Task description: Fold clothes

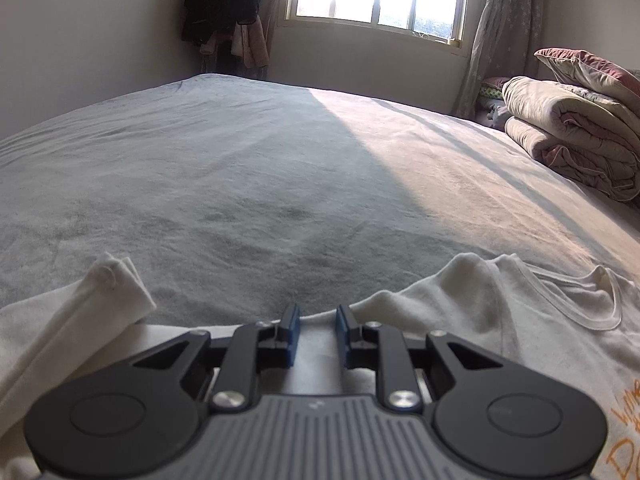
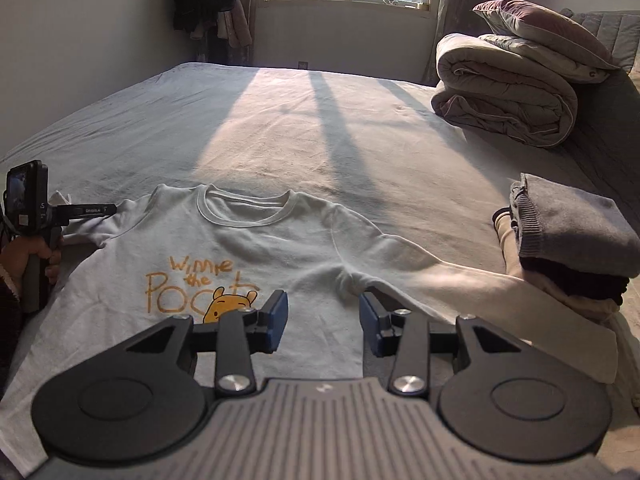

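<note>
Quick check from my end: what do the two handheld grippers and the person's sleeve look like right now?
Both the left gripper and the right gripper have black linkage arms, silver pivot screws, round black side discs, a ribbed grey body and blue finger pads. The right wrist view shows the left unit's black pistol handle with a small screen, gripped by a hand in a dark sleeve with a pale cuff.

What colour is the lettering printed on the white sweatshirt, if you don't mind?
Orange lettering on the white sweatshirt, clearest in the right wrist view.
</note>
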`<state>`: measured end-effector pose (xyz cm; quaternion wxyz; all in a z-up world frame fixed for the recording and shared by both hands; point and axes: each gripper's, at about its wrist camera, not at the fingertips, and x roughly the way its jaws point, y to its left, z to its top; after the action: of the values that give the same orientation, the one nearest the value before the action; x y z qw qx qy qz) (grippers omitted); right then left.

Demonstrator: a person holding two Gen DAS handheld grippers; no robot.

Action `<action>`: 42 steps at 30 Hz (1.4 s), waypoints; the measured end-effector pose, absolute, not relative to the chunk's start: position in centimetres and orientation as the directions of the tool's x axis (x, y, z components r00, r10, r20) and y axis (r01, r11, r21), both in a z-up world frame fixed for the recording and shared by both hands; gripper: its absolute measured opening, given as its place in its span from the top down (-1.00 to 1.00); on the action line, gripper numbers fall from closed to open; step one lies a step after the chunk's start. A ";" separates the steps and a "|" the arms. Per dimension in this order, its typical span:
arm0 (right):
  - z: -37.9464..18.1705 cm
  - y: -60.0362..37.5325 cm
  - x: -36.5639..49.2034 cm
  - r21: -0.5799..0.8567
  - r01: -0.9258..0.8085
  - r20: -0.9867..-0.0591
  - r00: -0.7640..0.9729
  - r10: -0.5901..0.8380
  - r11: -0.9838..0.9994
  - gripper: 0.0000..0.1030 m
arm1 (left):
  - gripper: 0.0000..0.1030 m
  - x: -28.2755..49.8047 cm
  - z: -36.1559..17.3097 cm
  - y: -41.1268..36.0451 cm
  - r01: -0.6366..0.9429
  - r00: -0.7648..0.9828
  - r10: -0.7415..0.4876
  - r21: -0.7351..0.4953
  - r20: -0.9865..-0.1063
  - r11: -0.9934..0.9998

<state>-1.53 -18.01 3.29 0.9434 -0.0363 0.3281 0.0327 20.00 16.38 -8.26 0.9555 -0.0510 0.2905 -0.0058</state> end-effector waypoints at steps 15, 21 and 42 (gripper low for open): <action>-0.9 -23.1 -11.3 0.081 0.049 -0.684 0.729 0.020 0.996 -0.16 | 0.07 6.0 -5.1 16.7 0.027 0.619 -0.301 -0.363 -0.726 0.931; -6.0 -24.2 -14.0 0.208 0.092 -0.741 0.665 0.095 0.974 -0.16 | 0.06 -1.0 -5.3 17.0 0.050 0.560 -0.360 -0.403 -0.746 0.914; -6.2 -23.4 -15.4 0.239 0.070 -0.773 0.617 0.146 0.968 0.87 | 0.83 -9.5 -5.0 12.5 0.213 0.488 -0.235 -0.146 -0.840 0.966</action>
<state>-15.38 -23.40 -6.20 0.8907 0.1238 0.4370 0.0213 -9.50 12.50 -4.99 0.8626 -0.0111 0.4888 -0.1298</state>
